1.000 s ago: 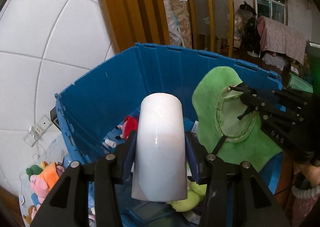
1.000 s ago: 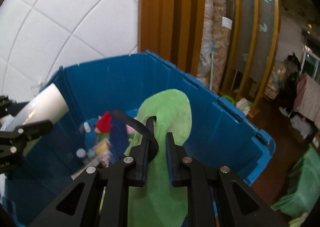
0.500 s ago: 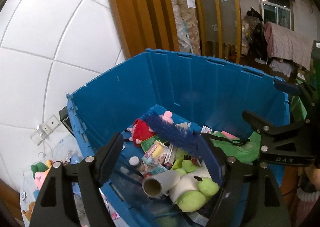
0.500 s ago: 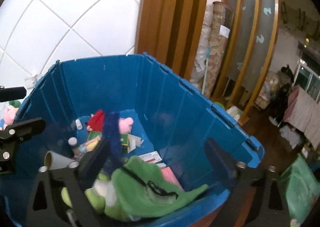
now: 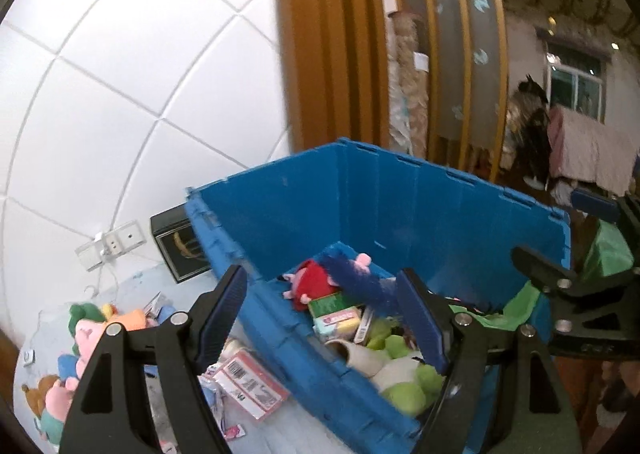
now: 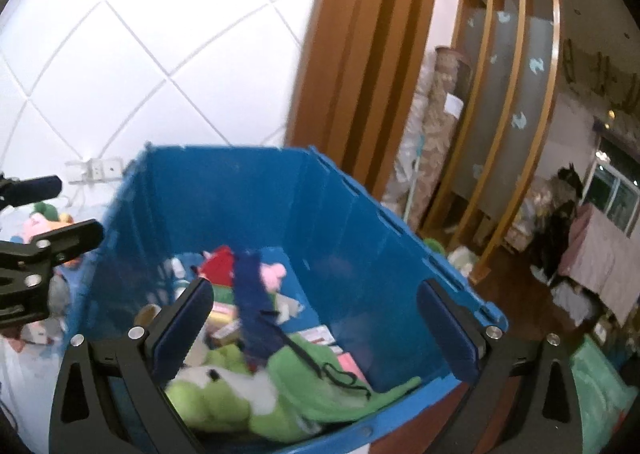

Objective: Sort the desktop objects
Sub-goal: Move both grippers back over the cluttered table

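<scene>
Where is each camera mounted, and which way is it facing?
Left wrist: on the left gripper, looking down into the blue bin; its open jaws and the right gripper show.
Right wrist: on the right gripper, facing the same bin; its open jaws and the left gripper show.
Shared: bin, green cloth.

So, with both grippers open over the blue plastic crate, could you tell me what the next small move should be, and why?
Probably swing the left gripper left and down toward the red barcoded packet on the pale tabletop. Both it and the right gripper are open and hold nothing, the blue plastic crate already holds toys, and loose items lie outside it.
</scene>
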Demonstrator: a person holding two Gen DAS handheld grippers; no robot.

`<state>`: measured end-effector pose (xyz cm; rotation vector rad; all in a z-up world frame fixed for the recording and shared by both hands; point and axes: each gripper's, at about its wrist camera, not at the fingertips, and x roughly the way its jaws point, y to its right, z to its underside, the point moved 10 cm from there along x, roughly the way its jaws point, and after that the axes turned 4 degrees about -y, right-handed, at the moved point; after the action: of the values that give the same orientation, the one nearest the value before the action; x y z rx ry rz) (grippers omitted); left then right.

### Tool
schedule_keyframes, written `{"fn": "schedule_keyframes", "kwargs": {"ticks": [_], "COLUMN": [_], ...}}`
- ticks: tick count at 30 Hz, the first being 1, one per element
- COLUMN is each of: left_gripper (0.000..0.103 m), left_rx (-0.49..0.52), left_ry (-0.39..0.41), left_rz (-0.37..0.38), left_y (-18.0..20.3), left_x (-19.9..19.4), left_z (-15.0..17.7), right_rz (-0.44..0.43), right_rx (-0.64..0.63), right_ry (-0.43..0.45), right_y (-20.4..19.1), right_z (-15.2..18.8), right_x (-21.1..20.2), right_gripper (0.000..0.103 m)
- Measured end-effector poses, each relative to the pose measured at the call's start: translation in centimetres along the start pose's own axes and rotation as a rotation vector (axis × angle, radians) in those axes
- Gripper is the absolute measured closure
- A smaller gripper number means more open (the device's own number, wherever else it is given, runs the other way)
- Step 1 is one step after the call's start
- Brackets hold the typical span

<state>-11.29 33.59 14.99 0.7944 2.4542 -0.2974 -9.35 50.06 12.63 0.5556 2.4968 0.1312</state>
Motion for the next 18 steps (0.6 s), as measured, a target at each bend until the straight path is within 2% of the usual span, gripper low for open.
{"fn": "schedule_keyframes", "kwargs": {"ticks": [8,12,18], "left_gripper": [0.027,0.027,0.027], "left_rx": [-0.053,-0.117,-0.196], "left_ry": [-0.031,-0.055,-0.094], "left_rz": [-0.069,-0.097,-0.216], "left_y": [-6.0,-10.1,-17.3], "left_x": [-2.2,-3.4,-5.2], "left_z": [3.6,6.2,10.7], "right_rz": [-0.090,-0.176,-0.299], "right_rx": [-0.020,-0.025,-0.057], "right_ry": [0.073,0.081,0.078], "right_y": [-5.4,-9.3,-16.0], "right_z": [-1.4,-1.7,-1.9], "right_x": [-5.0,-6.1,-7.1], "right_gripper": [0.000,0.000,0.000]}}
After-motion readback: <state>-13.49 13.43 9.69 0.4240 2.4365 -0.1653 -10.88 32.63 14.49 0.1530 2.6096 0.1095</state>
